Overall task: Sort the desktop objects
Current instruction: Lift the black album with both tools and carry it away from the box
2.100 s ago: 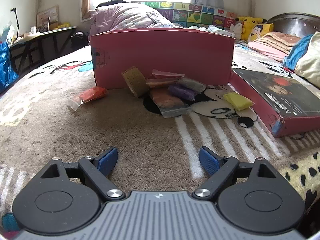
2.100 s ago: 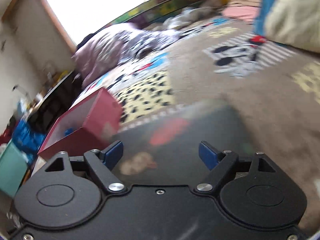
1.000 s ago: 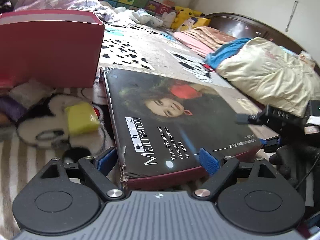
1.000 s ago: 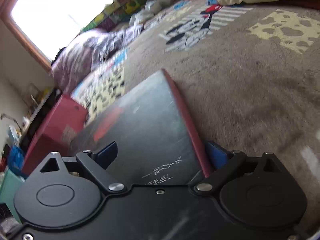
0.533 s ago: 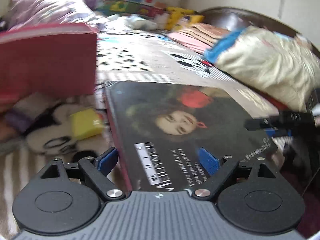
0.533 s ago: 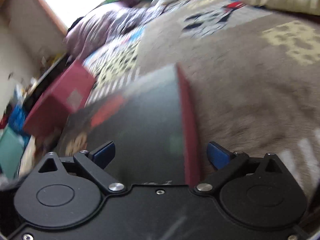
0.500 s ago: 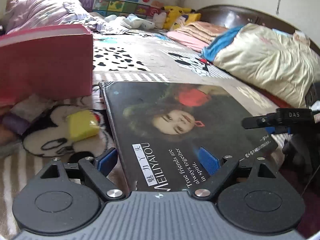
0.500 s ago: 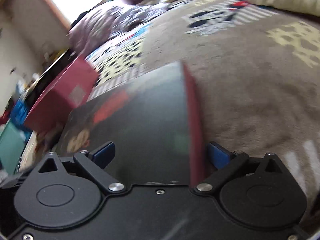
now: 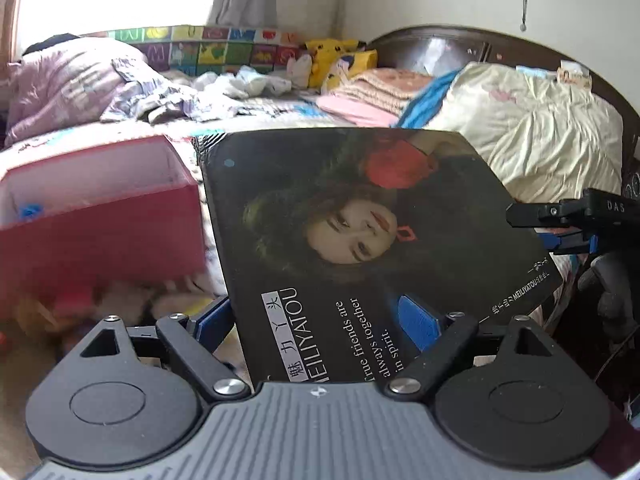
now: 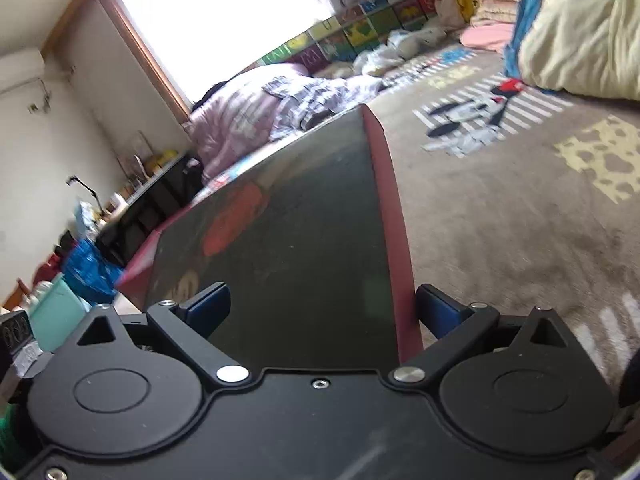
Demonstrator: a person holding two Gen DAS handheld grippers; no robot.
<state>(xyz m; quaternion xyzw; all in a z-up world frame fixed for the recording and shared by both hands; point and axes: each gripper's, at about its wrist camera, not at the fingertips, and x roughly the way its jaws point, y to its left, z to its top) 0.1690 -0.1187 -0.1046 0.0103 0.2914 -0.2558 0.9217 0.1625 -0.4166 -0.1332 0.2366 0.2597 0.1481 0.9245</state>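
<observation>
Both grippers were on the box lid (image 9: 360, 240), the flat dark one w/ a woman's portrait & "MEILIYATOU" print, red edge band showing in the right wrist view. Lid was off the blanket, tilted, far edge higher, just right of the open red box (image 9: 100, 216). Left gripper (image 9: 320, 320) straddled the lid's near corner, blue pads either side of it w/ the jaws set wide; can't tell if they truly pinched it or the lid just rested between. Right gripper (image 10: 322, 304) likewise: wide jaws, one pad over the dark face, the other just outside the red edge; grip not confirmable. In the left wrist view it sat at the lid's right edge. Small clay packs (image 9: 80, 300) lay blurred on the blanket below the box front, so sorting probably wasn't finished. To do this step well, imo: keep both ends level, move them together so the lid doesn't twist or slide out, and square it over the box rim before lowering. Main risk was a slip, given loose-looking holds.
</observation>
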